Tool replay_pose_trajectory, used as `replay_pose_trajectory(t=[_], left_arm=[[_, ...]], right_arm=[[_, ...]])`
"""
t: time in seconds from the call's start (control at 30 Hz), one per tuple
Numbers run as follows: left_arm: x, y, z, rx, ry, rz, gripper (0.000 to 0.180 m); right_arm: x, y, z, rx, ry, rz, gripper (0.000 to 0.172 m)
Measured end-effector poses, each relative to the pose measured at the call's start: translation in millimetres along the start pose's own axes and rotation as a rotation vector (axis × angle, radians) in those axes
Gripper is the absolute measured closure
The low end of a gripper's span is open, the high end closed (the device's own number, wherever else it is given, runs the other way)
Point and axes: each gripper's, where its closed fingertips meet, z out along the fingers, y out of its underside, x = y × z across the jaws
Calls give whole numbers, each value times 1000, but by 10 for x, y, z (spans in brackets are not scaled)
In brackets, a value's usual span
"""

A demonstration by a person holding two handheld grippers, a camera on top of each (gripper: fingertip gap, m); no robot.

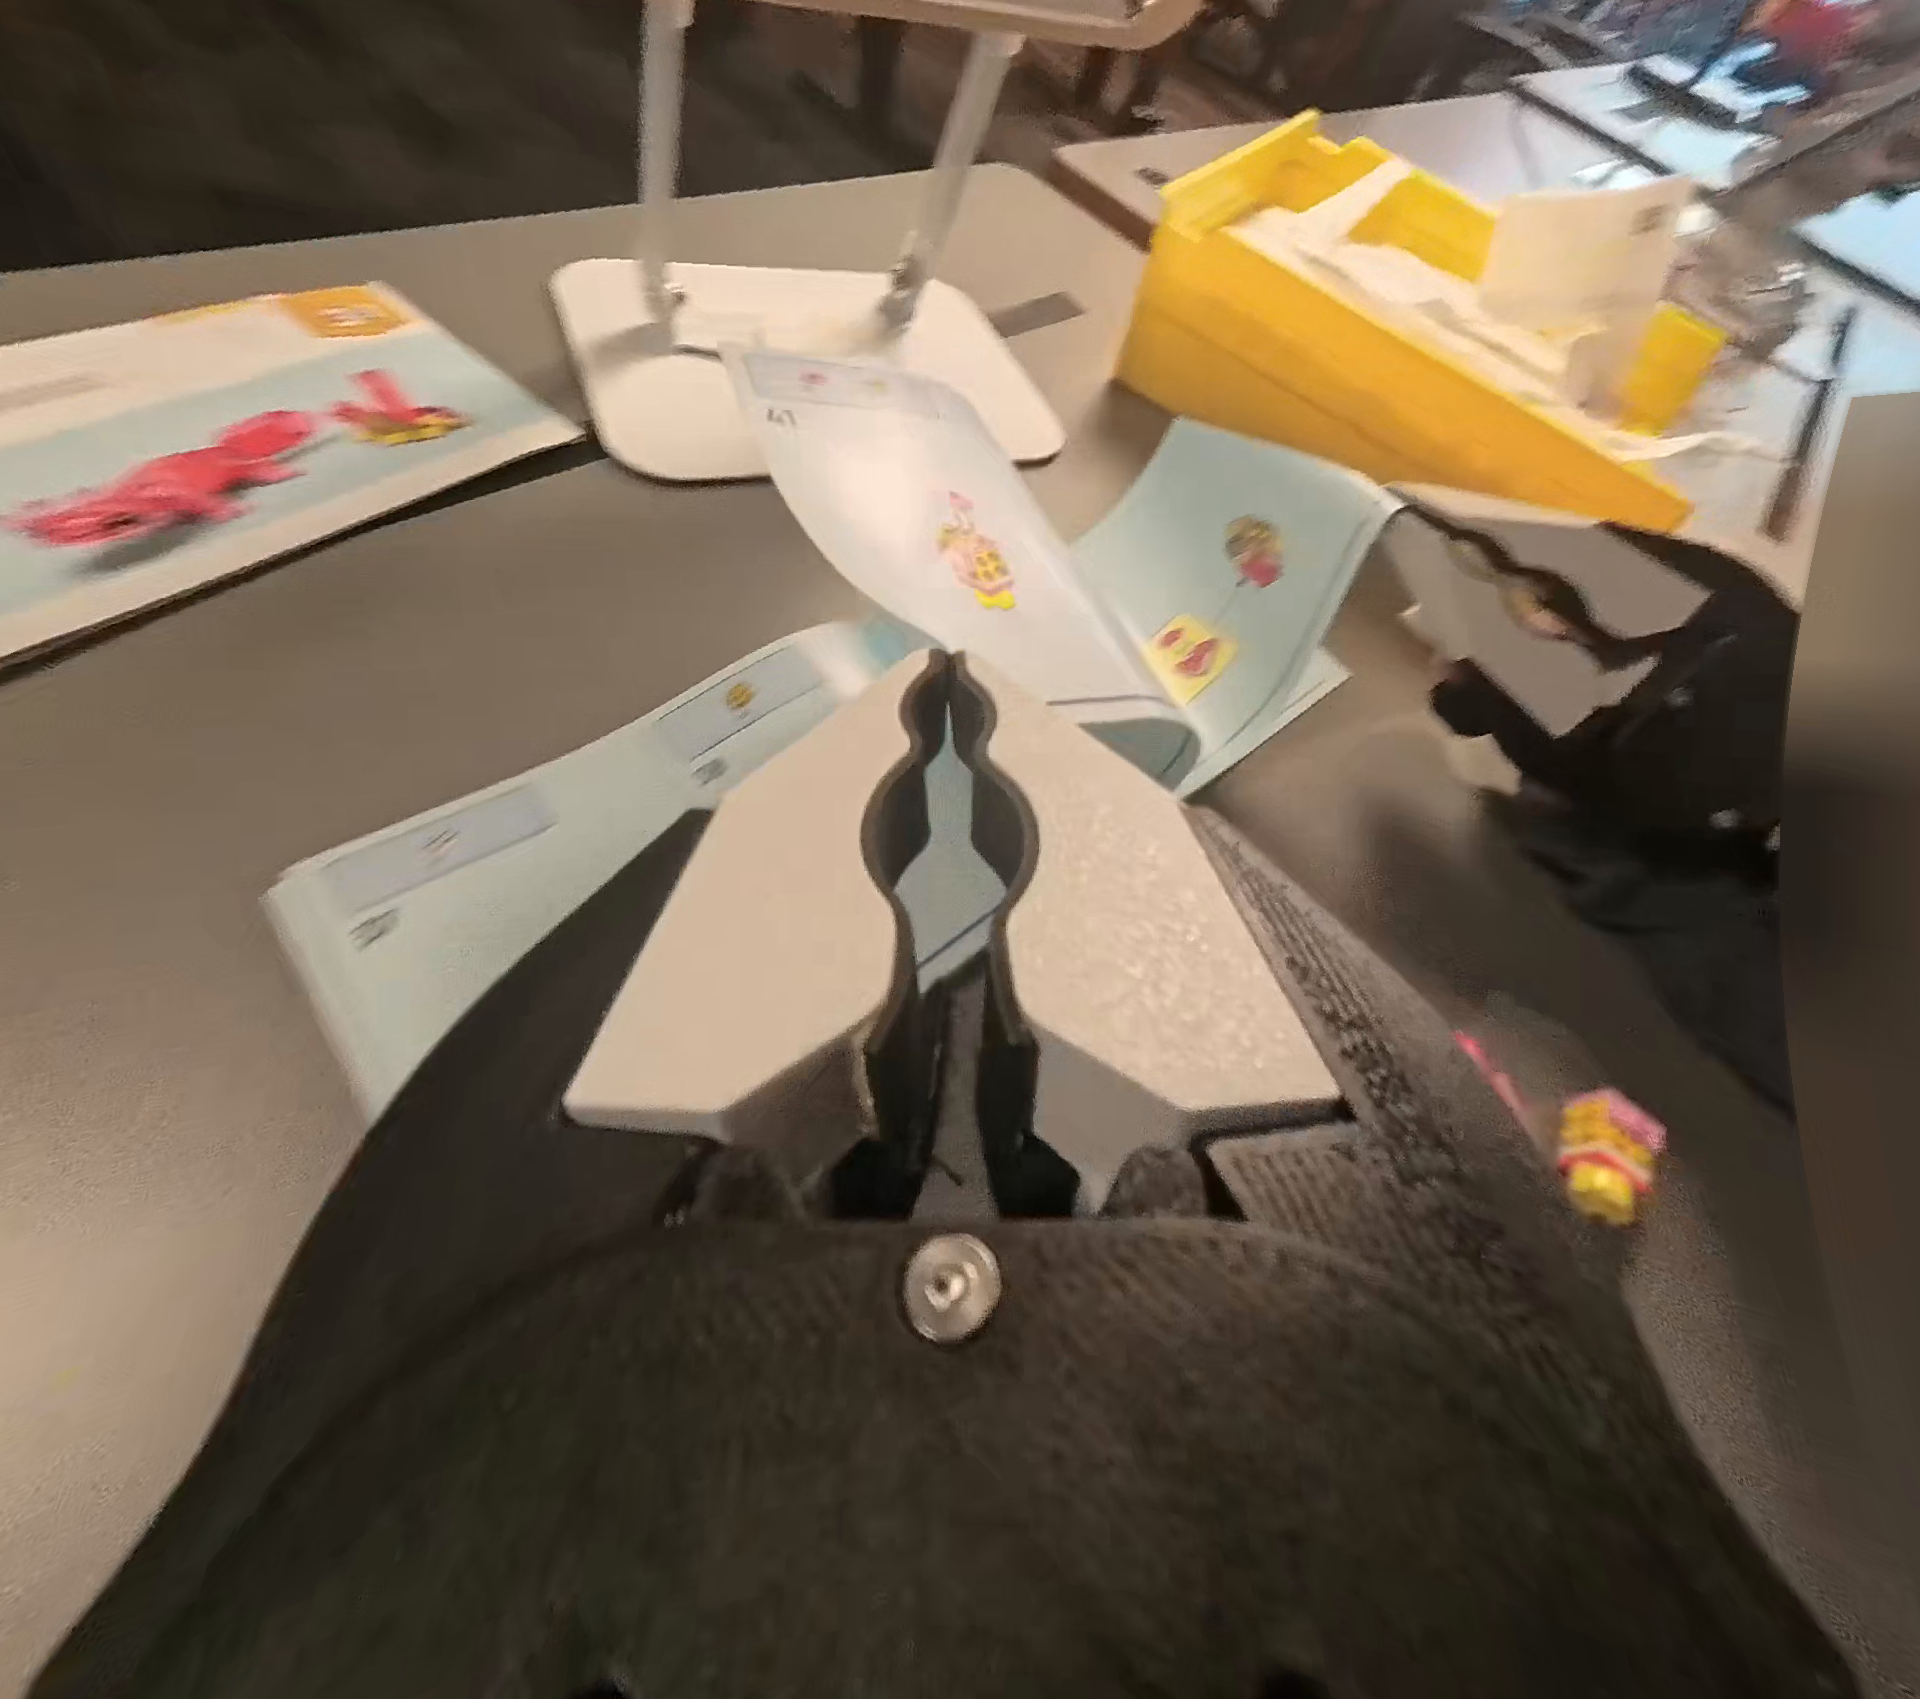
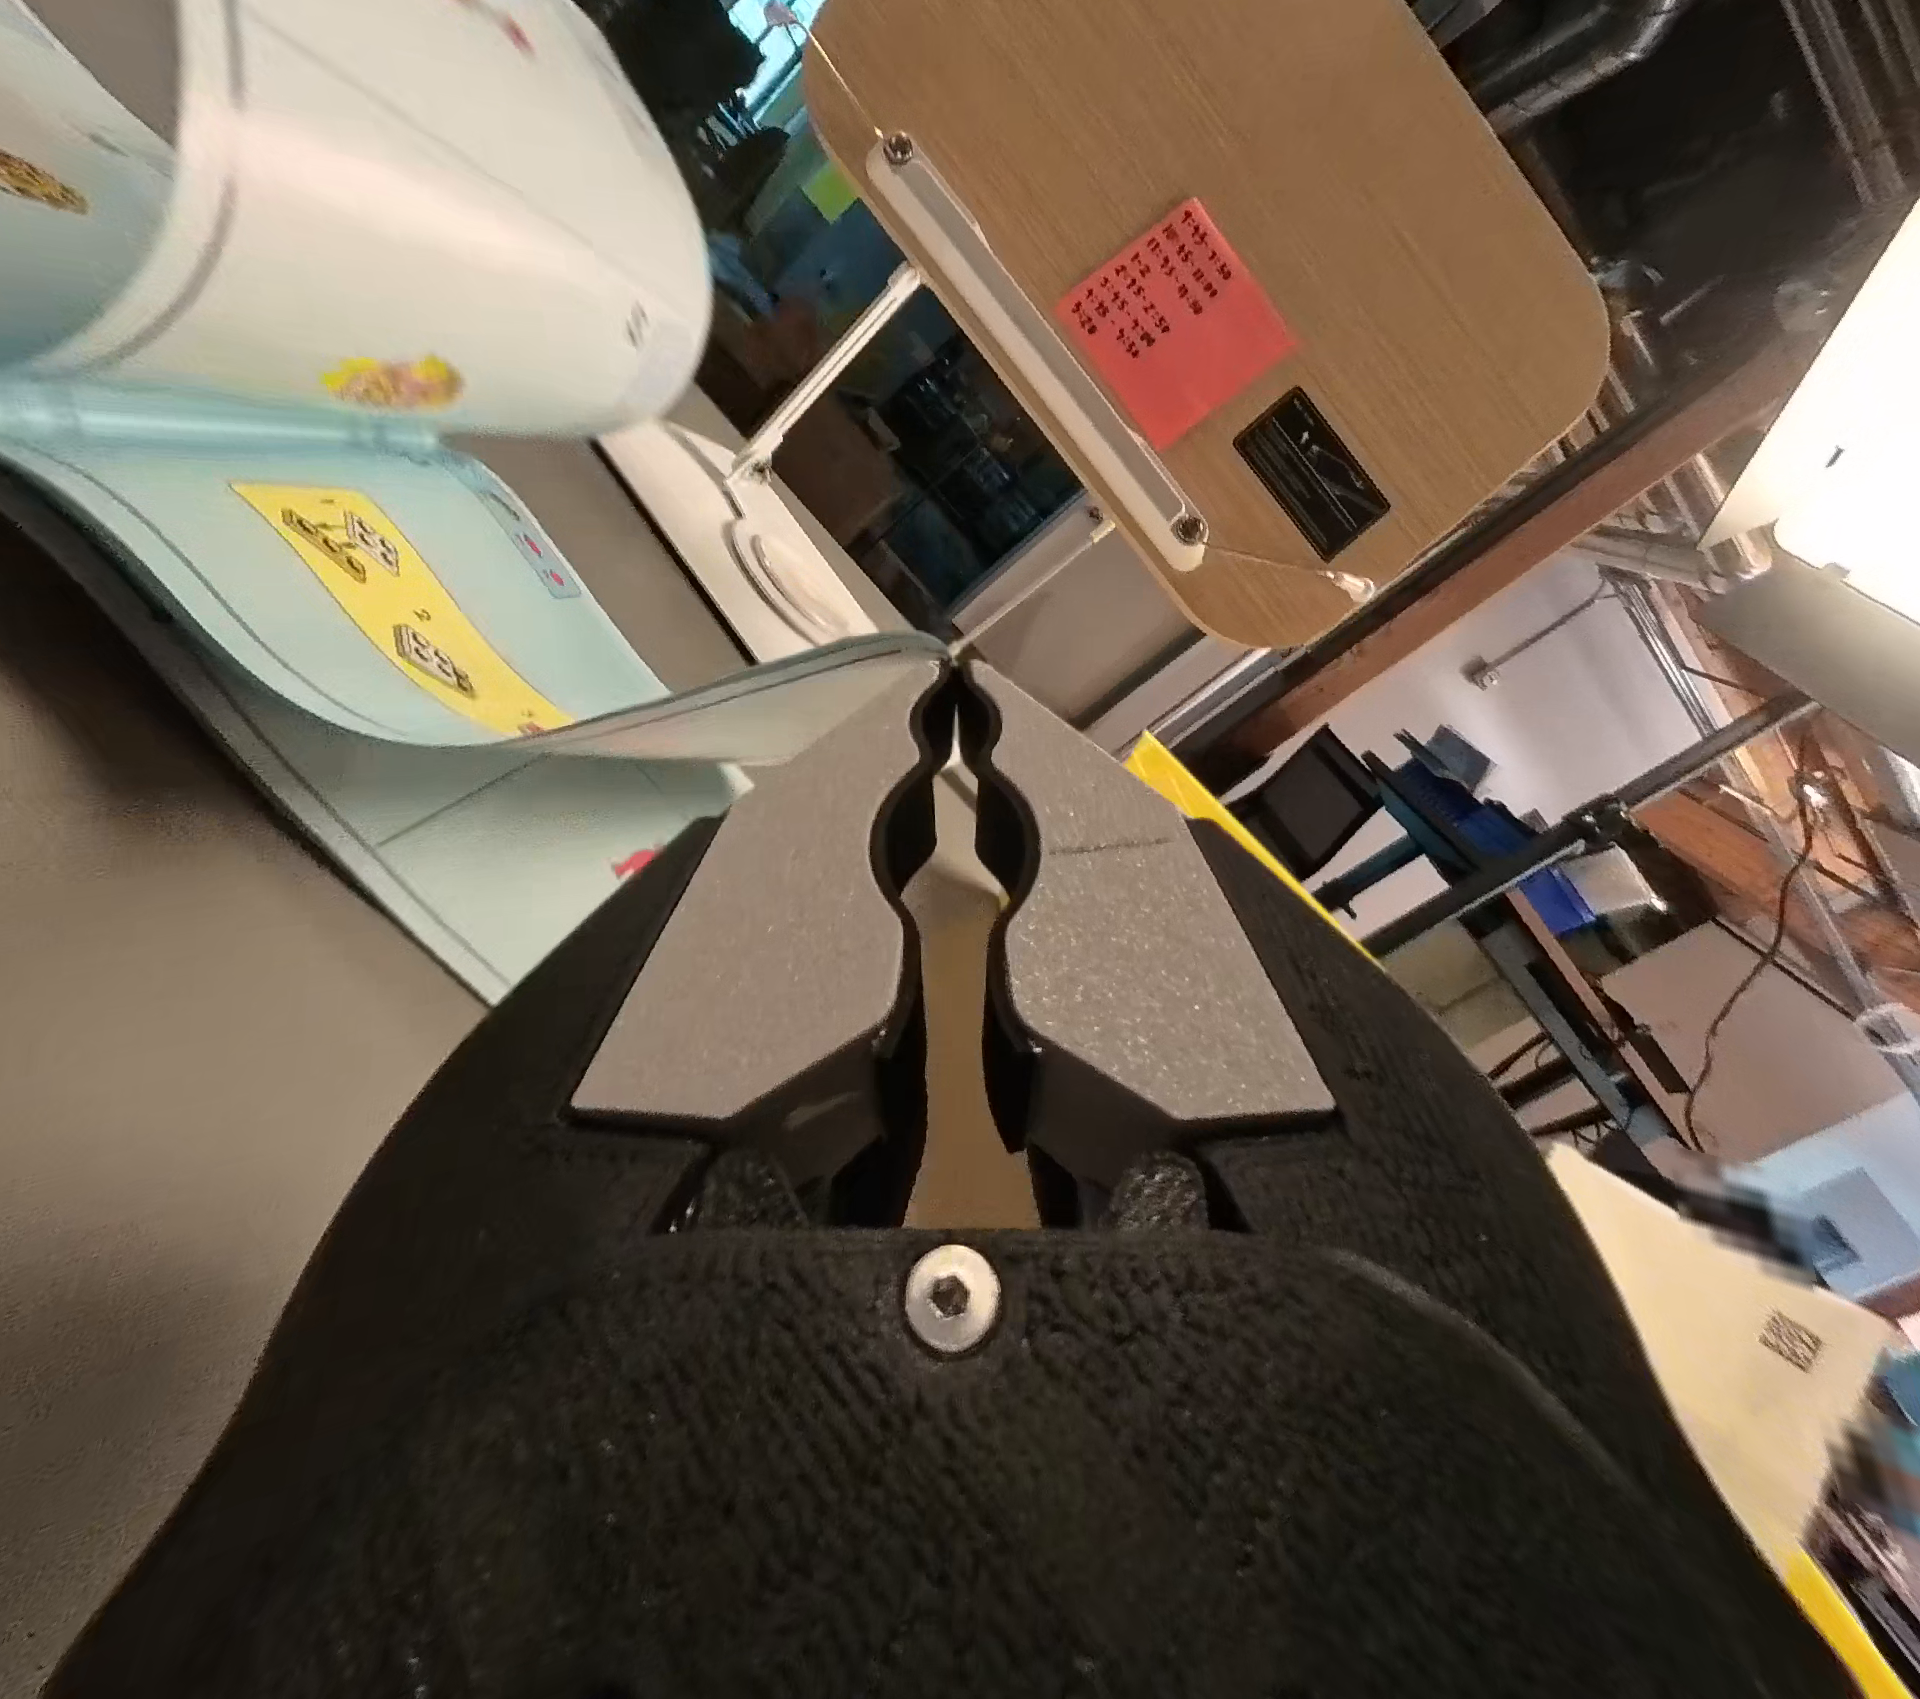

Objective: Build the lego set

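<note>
While two booklets (image 1: 260,454) are lying on one grey table (image 1: 312,766), the left gripper (image 1: 951,673) is pinching one raised page (image 1: 935,527) and the right gripper (image 2: 956,678) is pinching the open booklet's page edge (image 2: 727,714)

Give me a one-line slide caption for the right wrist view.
Right gripper pinches a page edge of an open pale-blue instruction booklet on a grey table, wooden-topped stand behind.

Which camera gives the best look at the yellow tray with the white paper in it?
The left wrist view: the yellow tray shows whole on the far table, white paper piled inside. The right wrist view catches only a yellow edge behind its gripper.
</note>
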Motion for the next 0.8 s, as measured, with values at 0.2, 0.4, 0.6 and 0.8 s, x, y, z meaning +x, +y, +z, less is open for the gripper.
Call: replay_pose_trajectory(t=[0.2, 0.4, 0.6, 0.8], left_arm=[[-329, 369, -381, -87, -232, 105, 180], [-541, 822, -507, -237, -360, 111, 180], [-360, 901, -714, -183, -386, 144, 163], [64, 718, -1337, 143, -451, 328, 157]], right_arm=[[-4, 131, -124, -88, 4, -30, 172], [-130, 219, -324, -170, -35, -141, 172], [47, 292, -551, -234, 88, -204, 153], [295, 113, -894, -132, 192, 29, 142]])
